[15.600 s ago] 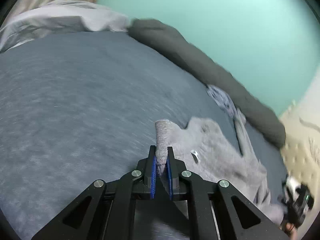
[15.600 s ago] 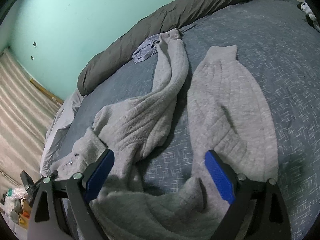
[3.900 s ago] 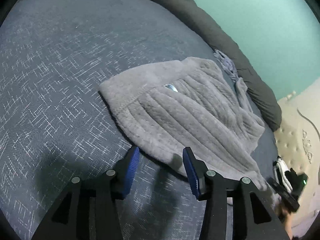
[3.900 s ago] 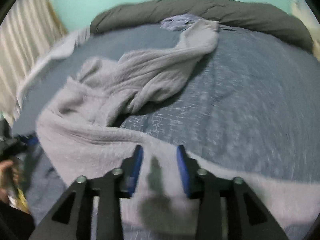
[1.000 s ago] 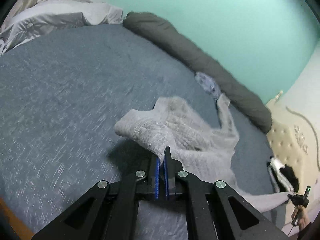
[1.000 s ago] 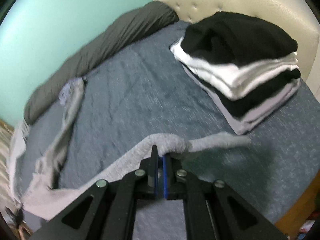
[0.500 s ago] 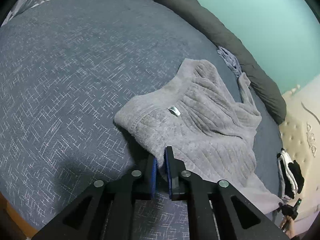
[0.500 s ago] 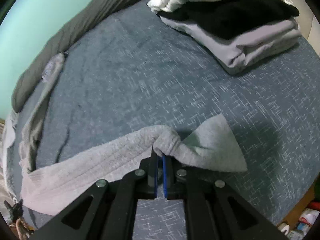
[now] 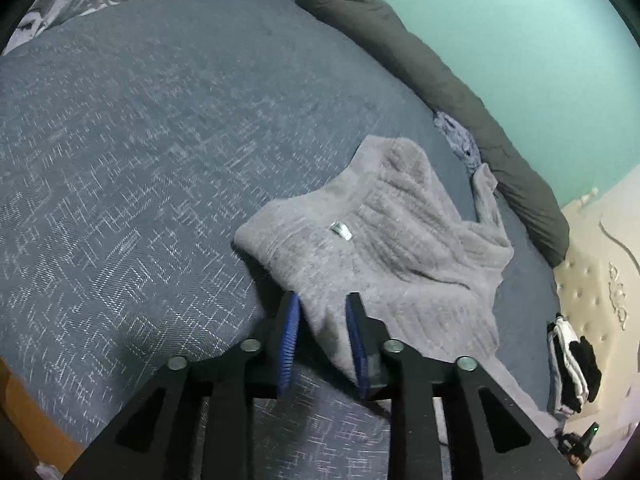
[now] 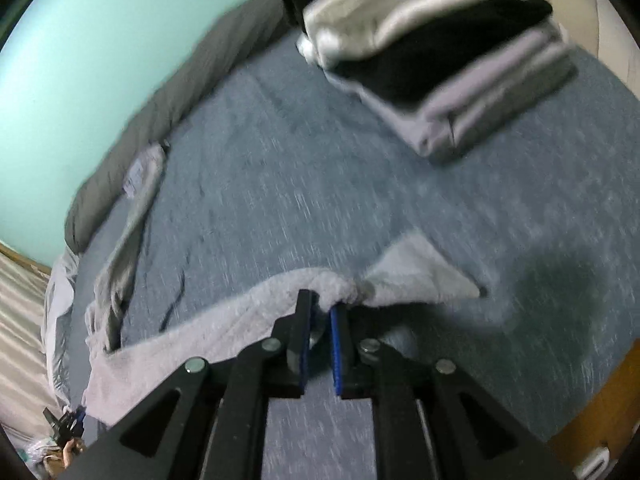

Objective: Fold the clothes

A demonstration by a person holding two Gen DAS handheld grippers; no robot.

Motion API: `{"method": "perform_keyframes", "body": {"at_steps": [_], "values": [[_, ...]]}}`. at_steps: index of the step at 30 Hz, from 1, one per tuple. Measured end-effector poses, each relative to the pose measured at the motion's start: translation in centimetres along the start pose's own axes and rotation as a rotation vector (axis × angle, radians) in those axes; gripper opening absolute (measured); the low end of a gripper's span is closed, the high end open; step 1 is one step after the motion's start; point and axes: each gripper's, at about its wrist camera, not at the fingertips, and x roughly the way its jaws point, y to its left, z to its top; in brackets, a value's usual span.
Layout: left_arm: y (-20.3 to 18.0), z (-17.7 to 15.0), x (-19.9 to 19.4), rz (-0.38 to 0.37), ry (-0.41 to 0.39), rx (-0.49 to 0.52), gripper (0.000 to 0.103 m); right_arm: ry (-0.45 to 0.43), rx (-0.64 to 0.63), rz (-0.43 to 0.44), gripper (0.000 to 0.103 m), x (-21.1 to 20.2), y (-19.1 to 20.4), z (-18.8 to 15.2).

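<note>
Grey fleece trousers (image 9: 400,248) lie spread on the blue-grey bed, with a small white label (image 9: 341,231) near the waistband. My left gripper (image 9: 322,312) is open, and the waist edge lies loose between its blue pads. In the right wrist view one leg (image 10: 224,328) stretches leftwards across the bed, its end (image 10: 420,276) fanned out flat. My right gripper (image 10: 320,308) has its fingers slightly parted, so it is open. A bunched fold of the leg sits right at its tips. The right wrist view is motion-blurred.
A stack of folded black, white and lilac clothes (image 10: 440,52) sits near the cream headboard (image 9: 592,264). A dark grey rolled duvet (image 9: 460,92) runs along the mint wall, with a small bluish cloth (image 9: 460,140) beside it. A wooden bed edge (image 10: 600,412) lies at the lower right.
Both grippers have opened and let go of the trousers, which now lie on the bed. The right gripper has moved closer to the folded stack.
</note>
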Motion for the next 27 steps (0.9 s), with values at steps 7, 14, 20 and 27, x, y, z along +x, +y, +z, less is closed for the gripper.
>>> {"method": "perform_keyframes", "body": {"at_steps": [7, 14, 20, 27], "values": [[-3.6, 0.4, -0.8, -0.025, -0.018, 0.089, 0.029, 0.11, -0.02, -0.093, 0.032, -1.3, -2.0, -1.0], [-8.2, 0.0, 1.0, -0.056, 0.025, 0.17, 0.029, -0.005, 0.061, -0.119, 0.052, -2.6, -5.8, 1.0], [-9.9, -0.5, 1.6, -0.053, 0.037, 0.204, 0.029, 0.001, -0.061, -0.158, 0.057, 0.6, -5.8, 3.2], [-10.8, -0.8, 2.5, -0.027, 0.054, 0.226, 0.029, 0.066, -0.195, -0.167, 0.05, 5.0, -4.0, 3.2]]}}
